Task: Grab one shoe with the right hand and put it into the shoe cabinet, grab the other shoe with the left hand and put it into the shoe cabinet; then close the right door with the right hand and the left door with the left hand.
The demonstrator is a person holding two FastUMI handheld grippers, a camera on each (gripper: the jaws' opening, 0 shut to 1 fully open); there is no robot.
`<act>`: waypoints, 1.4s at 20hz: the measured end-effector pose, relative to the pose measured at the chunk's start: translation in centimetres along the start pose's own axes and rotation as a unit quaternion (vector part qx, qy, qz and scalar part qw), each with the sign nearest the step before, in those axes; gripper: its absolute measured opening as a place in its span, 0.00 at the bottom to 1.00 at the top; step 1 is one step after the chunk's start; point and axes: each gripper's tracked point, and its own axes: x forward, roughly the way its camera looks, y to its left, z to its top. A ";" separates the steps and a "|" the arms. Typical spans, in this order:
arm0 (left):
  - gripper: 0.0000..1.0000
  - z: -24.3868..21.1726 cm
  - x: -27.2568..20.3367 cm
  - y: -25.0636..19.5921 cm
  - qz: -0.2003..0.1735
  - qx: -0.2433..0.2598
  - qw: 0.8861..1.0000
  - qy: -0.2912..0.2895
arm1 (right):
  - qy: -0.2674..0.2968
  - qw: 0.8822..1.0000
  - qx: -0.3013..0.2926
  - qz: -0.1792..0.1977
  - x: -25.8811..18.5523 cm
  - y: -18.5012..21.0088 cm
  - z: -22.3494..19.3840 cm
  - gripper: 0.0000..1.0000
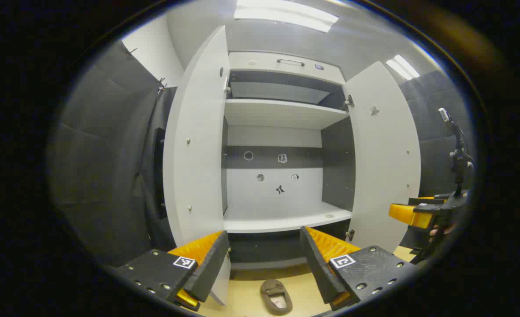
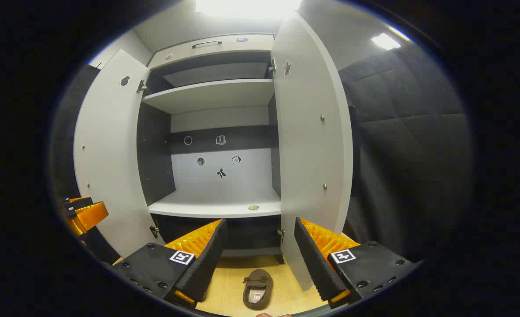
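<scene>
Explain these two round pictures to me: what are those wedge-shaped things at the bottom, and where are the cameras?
There is no robot here. A person holds a two-finger gripper in each hand, and a small fisheye camera rides on each, looking forward along its fingers. The wedges at the bottom are those fingers.

In the left gripper view, the left gripper has its jaws open and holds nothing. At the right edge you see the other gripper, farther off. In the right gripper view, the right gripper is also open and holds nothing.

Both face a cabinet with both doors swung open and bare shelves. A brown shoe lies on the floor in front; the left gripper view shows a shoe too.
</scene>
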 end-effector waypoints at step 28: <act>0.99 -5.2 -3.3 0.1 0.036 -0.025 0.998 0.055 | 0.144 0.985 0.005 0.090 3.7 3.1 -5.3 0.96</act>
